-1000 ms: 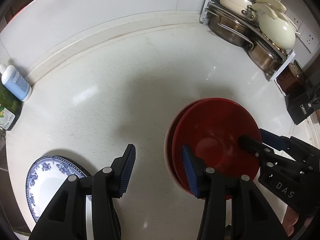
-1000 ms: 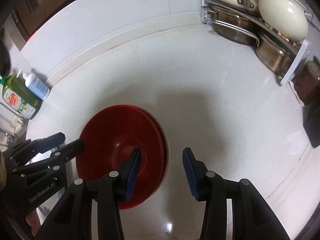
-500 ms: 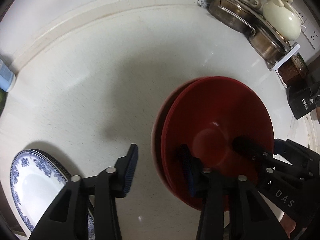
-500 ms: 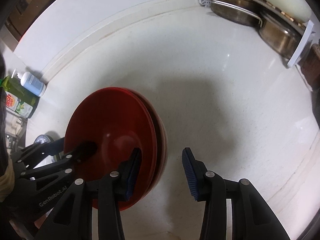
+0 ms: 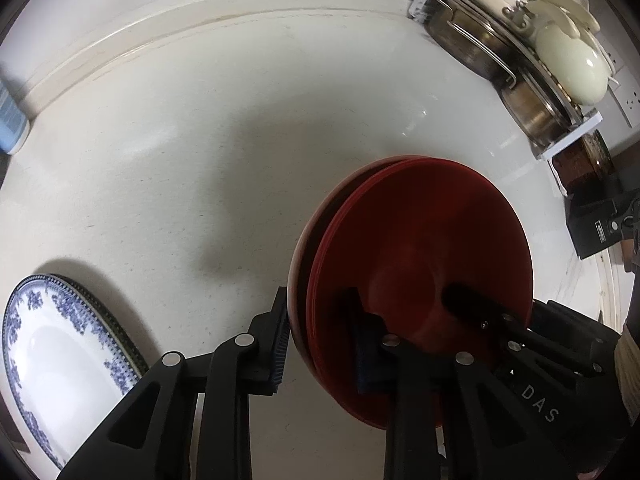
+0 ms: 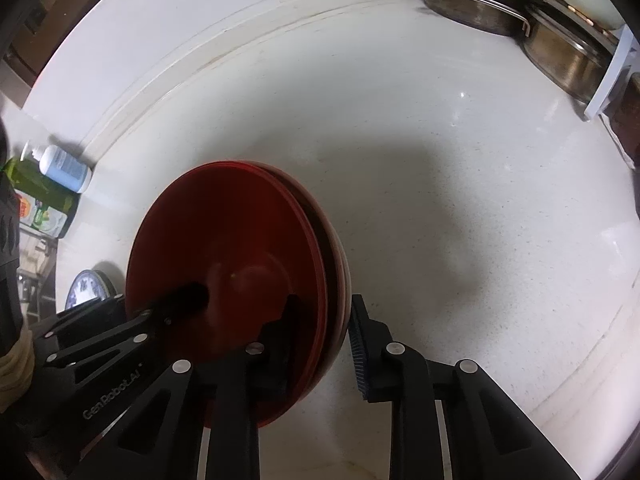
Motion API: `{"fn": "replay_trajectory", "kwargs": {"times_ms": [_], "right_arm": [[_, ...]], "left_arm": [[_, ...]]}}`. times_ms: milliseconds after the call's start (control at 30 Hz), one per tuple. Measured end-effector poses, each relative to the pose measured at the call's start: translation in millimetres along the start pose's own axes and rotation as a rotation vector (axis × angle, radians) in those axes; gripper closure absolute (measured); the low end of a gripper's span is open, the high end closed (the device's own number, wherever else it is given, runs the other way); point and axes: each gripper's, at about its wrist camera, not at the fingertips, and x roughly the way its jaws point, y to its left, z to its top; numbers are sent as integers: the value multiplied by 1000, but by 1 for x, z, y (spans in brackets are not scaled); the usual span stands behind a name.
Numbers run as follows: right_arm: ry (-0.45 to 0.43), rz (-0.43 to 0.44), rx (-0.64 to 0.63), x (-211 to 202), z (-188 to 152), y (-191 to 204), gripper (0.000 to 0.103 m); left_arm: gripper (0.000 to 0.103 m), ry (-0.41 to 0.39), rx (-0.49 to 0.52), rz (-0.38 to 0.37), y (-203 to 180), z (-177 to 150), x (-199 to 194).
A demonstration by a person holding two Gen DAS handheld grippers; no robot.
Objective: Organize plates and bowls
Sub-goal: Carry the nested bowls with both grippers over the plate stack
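Note:
A stack of red bowls (image 5: 420,240) (image 6: 224,232) sits on the white counter (image 5: 200,160). My left gripper (image 5: 320,344) straddles the stack's left rim, one finger inside the top bowl and one outside. Its jaws are closing and both pads touch the rim. My right gripper (image 6: 324,332) straddles the opposite rim the same way, its jaws closing with the pads against the rim. Each gripper shows in the other's view: the right gripper (image 5: 508,308) and the left gripper (image 6: 152,300). A blue-and-white plate (image 5: 60,360) (image 6: 86,288) lies left of the bowls.
A rack of steel pans with a cream pot (image 5: 520,60) (image 6: 500,12) stands at the back right. A black box (image 5: 596,224) sits to the right. A white-and-blue bottle (image 6: 64,168) and a green bottle (image 6: 40,204) stand at the left by the wall.
Both grippers have sunk over the red bowls' rims and their jaws have narrowed from wide apart to touching the rims. The bowls look closer in both views.

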Motion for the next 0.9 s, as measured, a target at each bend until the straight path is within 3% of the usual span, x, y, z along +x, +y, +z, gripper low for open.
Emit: {"fn": "replay_trajectory", "kwargs": {"times_ms": [433, 900], "right_arm": [[-48, 33, -108, -30, 2, 43, 79], [-61, 143, -327, -44, -8, 145, 79]], "left_arm": [[77, -115, -109, 30, 47, -15, -66], [77, -219, -309, 117, 131, -60, -122]]}}
